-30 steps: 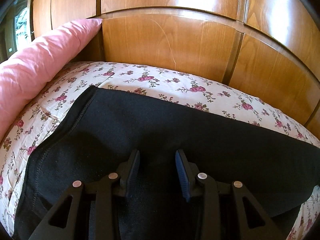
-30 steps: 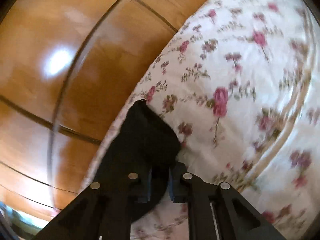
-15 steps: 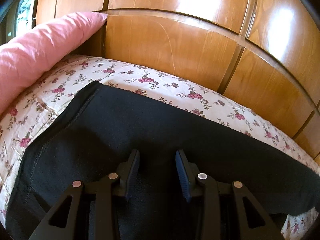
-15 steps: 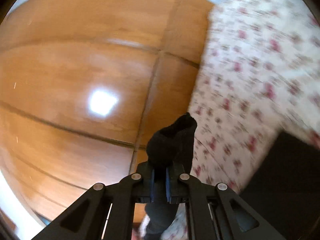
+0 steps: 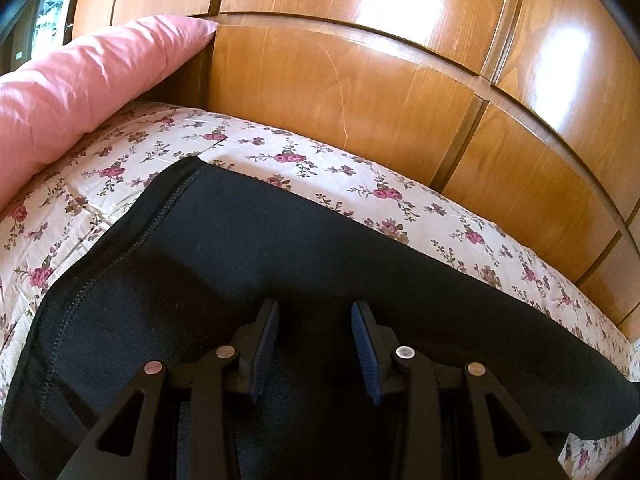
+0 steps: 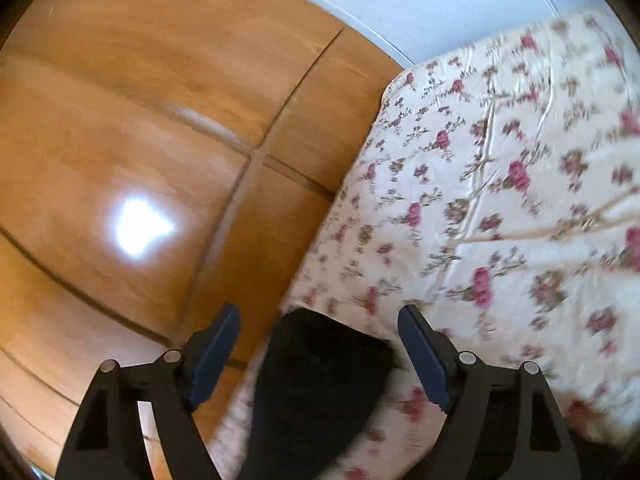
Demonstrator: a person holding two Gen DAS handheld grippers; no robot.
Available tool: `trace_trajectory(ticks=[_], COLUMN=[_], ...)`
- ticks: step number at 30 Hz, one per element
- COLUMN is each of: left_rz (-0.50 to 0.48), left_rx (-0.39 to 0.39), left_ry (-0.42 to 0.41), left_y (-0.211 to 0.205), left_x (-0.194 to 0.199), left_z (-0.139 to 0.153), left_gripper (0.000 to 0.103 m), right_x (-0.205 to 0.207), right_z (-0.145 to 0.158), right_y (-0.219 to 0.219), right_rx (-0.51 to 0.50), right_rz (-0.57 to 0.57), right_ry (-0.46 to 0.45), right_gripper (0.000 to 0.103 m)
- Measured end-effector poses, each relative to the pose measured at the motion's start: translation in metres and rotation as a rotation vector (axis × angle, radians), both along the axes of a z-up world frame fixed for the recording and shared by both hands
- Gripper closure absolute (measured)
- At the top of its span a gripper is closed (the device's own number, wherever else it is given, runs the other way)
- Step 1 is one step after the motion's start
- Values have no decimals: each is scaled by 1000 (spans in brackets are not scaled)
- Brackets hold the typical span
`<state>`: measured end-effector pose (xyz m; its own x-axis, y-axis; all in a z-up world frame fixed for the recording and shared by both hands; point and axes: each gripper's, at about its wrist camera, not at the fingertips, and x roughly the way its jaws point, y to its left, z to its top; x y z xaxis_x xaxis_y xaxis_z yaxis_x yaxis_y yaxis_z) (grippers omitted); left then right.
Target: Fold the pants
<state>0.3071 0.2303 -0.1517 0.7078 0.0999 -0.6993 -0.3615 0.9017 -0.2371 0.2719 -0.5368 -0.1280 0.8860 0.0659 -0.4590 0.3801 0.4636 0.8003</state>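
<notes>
The black pants (image 5: 280,264) lie spread flat across the floral bedsheet (image 5: 120,176). My left gripper (image 5: 315,320) is open and hovers just over the middle of the pants, holding nothing. In the right wrist view my right gripper (image 6: 320,324) is wide open. The end of a black pant leg (image 6: 316,380) lies between its jaws on the sheet near the bed's edge, not pinched.
A pink pillow (image 5: 80,80) lies at the left of the bed. A glossy wooden wall of panels (image 5: 360,80) runs close behind the bed, and it also shows in the right wrist view (image 6: 140,160). Floral sheet (image 6: 500,200) spreads to the right.
My right gripper was shut on the pant leg end and lifted it; now it has opened and the leg end lies on the sheet. The left gripper stayed open, shifting slightly over the pants.
</notes>
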Motion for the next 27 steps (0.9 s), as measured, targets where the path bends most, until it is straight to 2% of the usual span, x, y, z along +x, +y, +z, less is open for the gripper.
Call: trace_trajectory(ticks=[2, 4, 5, 8, 10, 11, 12, 13, 14, 17, 18, 20, 21, 22, 24, 27], left_rz=[1, 1, 2, 2, 1, 1, 1, 1, 1, 1, 1, 3, 3, 4, 5, 6], left_rx=[-4, -7, -7, -7, -9, -8, -7, -9, -12, -34, -40, -48, -50, -51, -53, -57], left_ry=[-1, -3, -3, -2, -3, -3, -3, -4, -4, -14, -16, -20, -23, -24, -26, -29], left_y=[0, 0, 0, 0, 1, 1, 1, 1, 1, 4, 4, 5, 5, 5, 5, 6], left_x=[0, 0, 0, 0, 0, 0, 0, 0, 0, -1, -1, -2, -2, -2, -2, -2], left_z=[0, 0, 0, 0, 0, 0, 0, -1, -1, -2, -2, -2, -3, -3, -3, -3], left_gripper=[65, 65, 65, 65, 65, 65, 65, 65, 65, 65, 65, 65, 65, 65, 64, 64], right_x=[-1, -9, -7, 2, 20, 39, 50, 70, 96, 138, 141, 129, 118, 105, 81, 69], right_z=[-6, -16, -21, -33, -31, -29, -28, -28, -30, -35, -32, -20, -17, -15, -22, -44], right_y=[3, 7, 10, 12, 17, 24, 30, 37, 45, 55, 55, 45, 39, 33, 22, 19], right_rx=[-31, -45, -54, -51, -35, -43, -69, -107, -138, -220, -233, -167, -131, -101, -34, 49], right_rz=[50, 101, 128, 178, 204, 239, 258, 286, 326, 323, 302, 236, 211, 179, 128, 182], right_ry=[85, 129, 155, 162, 143, 151, 172, 208, 259, 364, 360, 233, 174, 133, 173, 215], right_gripper=[22, 23, 27, 34, 34, 38, 42, 59, 71, 71, 67, 35, 31, 30, 28, 29])
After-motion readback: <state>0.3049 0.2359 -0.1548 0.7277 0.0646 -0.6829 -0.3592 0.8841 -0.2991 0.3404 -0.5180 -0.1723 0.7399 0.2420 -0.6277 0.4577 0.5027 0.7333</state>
